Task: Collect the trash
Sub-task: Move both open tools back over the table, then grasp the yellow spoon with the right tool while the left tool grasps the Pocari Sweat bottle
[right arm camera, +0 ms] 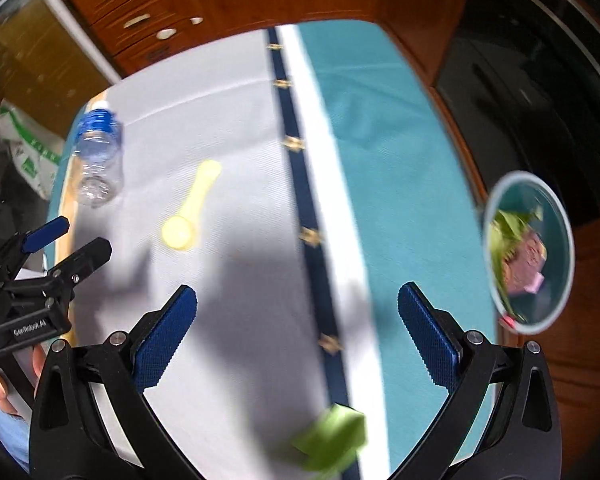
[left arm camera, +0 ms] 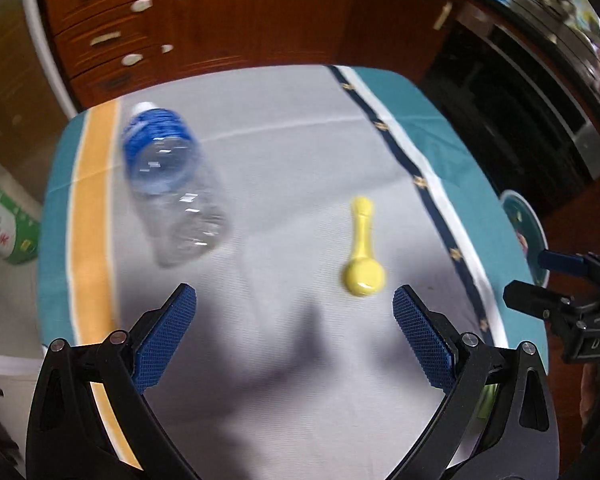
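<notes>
A clear plastic bottle (left arm camera: 172,184) with a blue label lies on the tablecloth at the far left; it also shows in the right wrist view (right arm camera: 98,160). A yellow plastic spoon (left arm camera: 362,256) lies mid-table, also seen from the right (right arm camera: 188,212). A green leaf scrap (right arm camera: 334,446) lies near the front, between the right gripper's fingers. A teal trash bin (right arm camera: 562,216) with leaves and scraps stands beside the table's right edge. My left gripper (left arm camera: 294,300) is open and empty above the cloth. My right gripper (right arm camera: 298,300) is open and empty.
The table has a white, teal and orange striped cloth (left arm camera: 284,128). A wooden cabinet with drawers (left arm camera: 112,32) stands behind it. A green-and-white bag (left arm camera: 4,220) sits left of the table. A dark oven (left arm camera: 520,120) is at the right.
</notes>
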